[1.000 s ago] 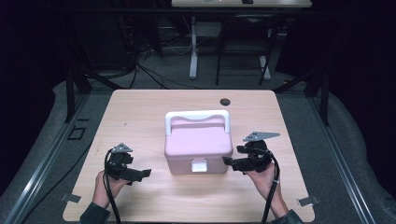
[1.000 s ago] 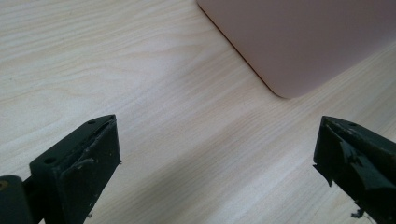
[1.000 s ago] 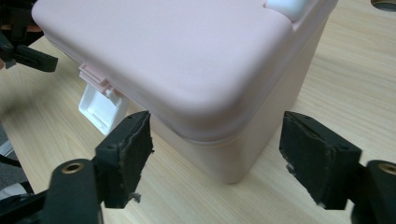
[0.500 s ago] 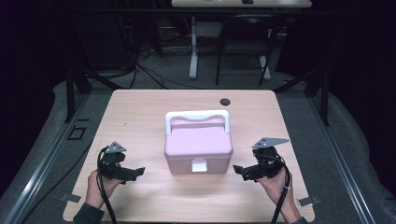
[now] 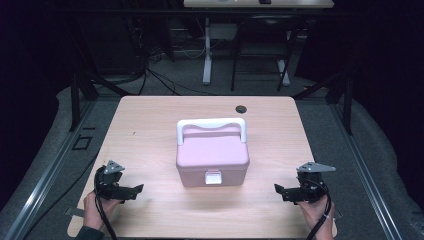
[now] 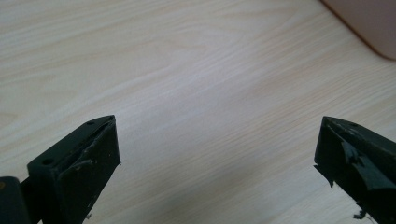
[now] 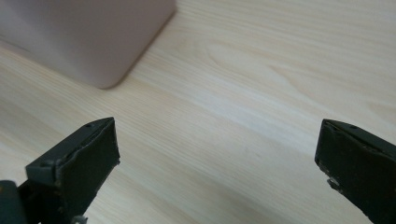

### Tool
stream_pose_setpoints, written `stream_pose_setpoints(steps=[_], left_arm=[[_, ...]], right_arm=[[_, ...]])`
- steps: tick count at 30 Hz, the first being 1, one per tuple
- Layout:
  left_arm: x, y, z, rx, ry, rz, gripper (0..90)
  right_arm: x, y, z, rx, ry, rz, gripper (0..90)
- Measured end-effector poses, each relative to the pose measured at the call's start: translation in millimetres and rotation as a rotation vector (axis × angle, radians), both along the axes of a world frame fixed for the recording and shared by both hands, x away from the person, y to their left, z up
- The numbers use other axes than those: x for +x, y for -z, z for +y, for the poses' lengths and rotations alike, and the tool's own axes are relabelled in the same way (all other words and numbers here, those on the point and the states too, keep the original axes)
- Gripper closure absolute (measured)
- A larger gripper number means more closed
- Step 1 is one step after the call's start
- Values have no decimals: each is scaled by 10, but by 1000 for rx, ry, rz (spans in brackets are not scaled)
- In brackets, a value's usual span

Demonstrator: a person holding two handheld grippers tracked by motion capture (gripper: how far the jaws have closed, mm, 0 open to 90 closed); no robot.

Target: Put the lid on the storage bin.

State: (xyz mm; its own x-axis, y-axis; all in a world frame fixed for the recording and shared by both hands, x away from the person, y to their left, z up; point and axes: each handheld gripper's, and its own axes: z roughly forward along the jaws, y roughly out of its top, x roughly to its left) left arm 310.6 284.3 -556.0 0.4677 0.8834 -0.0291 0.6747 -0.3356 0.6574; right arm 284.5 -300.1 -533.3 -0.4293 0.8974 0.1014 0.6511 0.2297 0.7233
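A pink box (image 5: 212, 159) with a white handle (image 5: 211, 125) and a white latch (image 5: 213, 177) on its near face sits shut at the middle of the wooden table (image 5: 150, 125). The left gripper (image 5: 134, 189) rests near the table's near left corner and the right gripper (image 5: 278, 190) near its near right corner, both well apart from the box, each with jaws spread wide and holding nothing

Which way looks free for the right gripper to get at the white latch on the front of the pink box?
Probably straight across: yes. The right gripper is open, and only bare table lies between it and the white latch on the pink box.
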Motion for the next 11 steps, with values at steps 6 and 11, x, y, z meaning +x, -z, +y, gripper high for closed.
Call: stream_pose_setpoints(steps=[6, 11], left_arm=[[-19, 168, 44, -13, -31, -14, 1], [4, 248, 29, -15, -37, -9, 1]], right_arm=[[-22, 203, -168, -37, 94, -10, 0], [-28, 324, -227, -34, 122, 9, 0]])
